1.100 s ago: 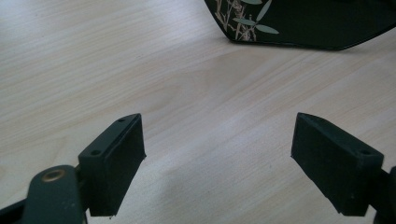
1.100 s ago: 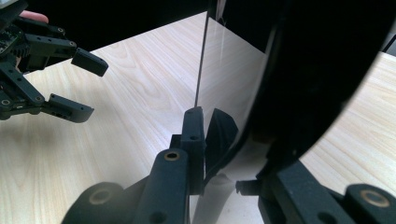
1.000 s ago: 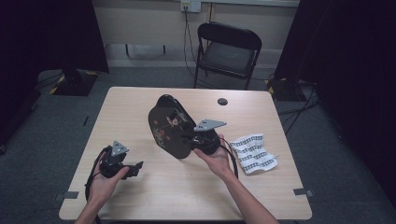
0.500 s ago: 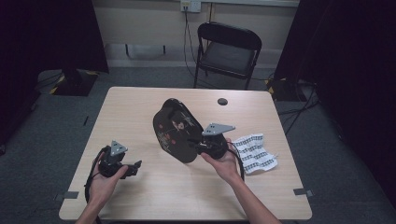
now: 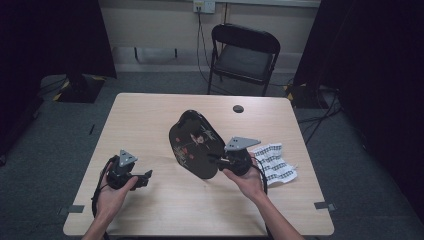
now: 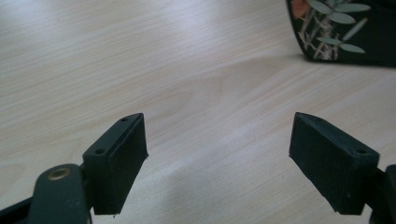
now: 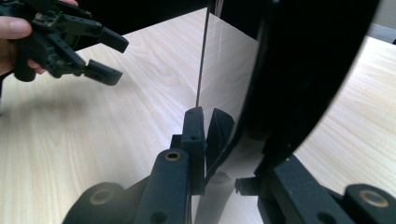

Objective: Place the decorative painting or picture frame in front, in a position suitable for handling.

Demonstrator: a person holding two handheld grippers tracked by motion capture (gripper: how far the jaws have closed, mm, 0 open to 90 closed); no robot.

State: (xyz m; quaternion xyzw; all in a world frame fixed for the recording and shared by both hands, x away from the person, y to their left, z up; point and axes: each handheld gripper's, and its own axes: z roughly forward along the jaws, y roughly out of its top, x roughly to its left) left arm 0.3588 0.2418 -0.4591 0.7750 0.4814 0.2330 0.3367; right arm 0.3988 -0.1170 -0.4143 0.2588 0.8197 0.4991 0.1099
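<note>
Right tongs (image 5: 216, 161) clamped on the rim of a black lacquer tray (image 5: 196, 142), near its lower right edge, held there by the right hand (image 5: 248, 180). Tray tilted up on edge, decorated face (leaf and flower pattern in pale green and red) turned toward the high camera, lower tip touching or hovering just above the light wooden surface (image 5: 150, 120); cannot tell which. Seen along the right tongs (image 7: 233, 149), glossy dark tray (image 7: 303, 70) standing close and steep, rim pinched between the two black pads, surface (image 7: 93, 130) spreading behind.

Left tongs (image 5: 145, 179) spread wide, nothing between them, gripped by the left hand (image 5: 112, 195) low over the near left part of the surface, well apart from the tray. From the left gripper view, left tongs (image 6: 219, 154) framing bare wood grain (image 6: 187, 70), with a corner of the tray (image 6: 341, 32) showing at upper right (painted leaves clear there). Same left tongs (image 7: 100, 56) visible farther off in the right gripper view, open, at upper left.

White patterned cloth (image 5: 275, 164) lying flat just right of the right hand, near the right edge of the surface. Small dark round disc (image 5: 238, 108) set on the far side. Black folding chair (image 5: 243, 57) standing beyond the far edge, on grey carpet.
</note>
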